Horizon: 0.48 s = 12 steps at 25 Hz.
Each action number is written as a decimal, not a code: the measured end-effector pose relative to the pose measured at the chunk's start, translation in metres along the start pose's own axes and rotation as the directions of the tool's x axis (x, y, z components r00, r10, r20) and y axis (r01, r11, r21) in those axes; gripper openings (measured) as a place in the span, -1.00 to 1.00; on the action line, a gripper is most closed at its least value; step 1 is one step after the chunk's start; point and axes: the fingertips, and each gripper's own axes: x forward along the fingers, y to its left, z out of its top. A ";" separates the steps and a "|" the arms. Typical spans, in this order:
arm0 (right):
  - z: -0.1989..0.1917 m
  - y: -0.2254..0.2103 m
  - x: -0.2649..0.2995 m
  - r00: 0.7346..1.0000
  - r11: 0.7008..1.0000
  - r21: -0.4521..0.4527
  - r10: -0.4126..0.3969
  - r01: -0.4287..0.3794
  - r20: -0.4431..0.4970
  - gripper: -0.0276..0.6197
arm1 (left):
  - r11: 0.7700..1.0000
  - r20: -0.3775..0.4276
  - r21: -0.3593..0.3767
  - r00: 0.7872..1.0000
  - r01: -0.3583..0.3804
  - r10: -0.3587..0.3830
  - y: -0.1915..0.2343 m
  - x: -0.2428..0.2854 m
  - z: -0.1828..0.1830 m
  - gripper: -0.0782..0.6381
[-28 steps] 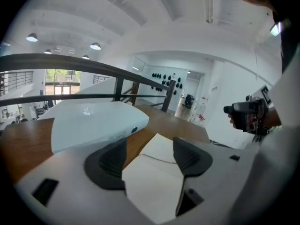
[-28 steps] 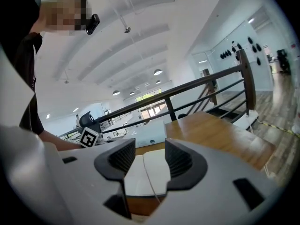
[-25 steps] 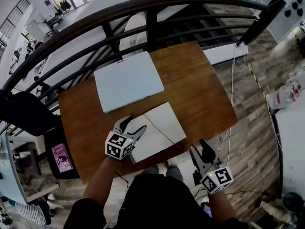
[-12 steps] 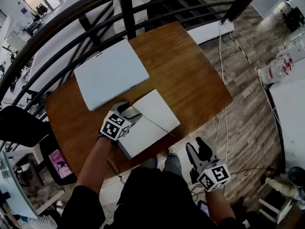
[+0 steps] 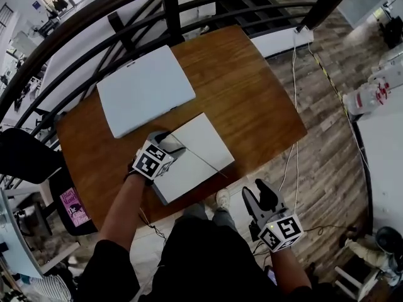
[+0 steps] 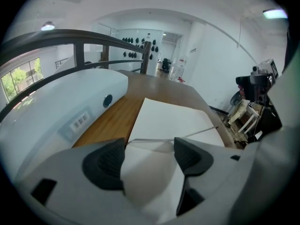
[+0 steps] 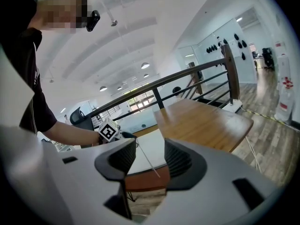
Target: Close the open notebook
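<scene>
Notebook [image 5: 195,153] lies open on the brown table [image 5: 252,93], close to the near edge, with a thin line across its white pages. The left claw [image 5: 167,142] is at its far left corner, jaws apart, with a white page between them. The right claw [image 5: 257,195] hangs past the table edge, jaws apart and empty.

The head view is looking steeply down on the worktop [image 5: 252,93]. The left gripper view is skimming the notebook [image 6: 173,121] closely from 9 o'clock; the right gripper view is facing it from farther off at 5 o'clock.
</scene>
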 end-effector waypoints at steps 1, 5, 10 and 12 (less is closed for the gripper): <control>-0.001 0.000 -0.001 1.000 1.000 -0.004 0.007 -0.007 -0.005 -0.34 | 1.000 -0.001 0.003 1.000 -0.001 0.001 0.000 0.000 0.000 0.12; -0.008 -0.006 -0.011 0.999 1.000 -0.005 0.014 -0.014 -0.028 -0.34 | 1.000 -0.033 0.009 0.999 0.022 -0.021 -0.002 0.001 0.001 0.11; -0.013 -0.013 -0.017 0.999 1.000 -0.001 0.020 -0.020 -0.040 -0.34 | 0.999 -0.032 0.028 0.998 0.045 -0.045 -0.007 0.000 -0.001 0.11; -0.014 -0.014 -0.021 0.999 1.000 -0.001 0.027 -0.027 -0.040 -0.34 | 0.998 -0.015 0.038 0.999 0.040 -0.040 -0.010 -0.001 -0.001 0.11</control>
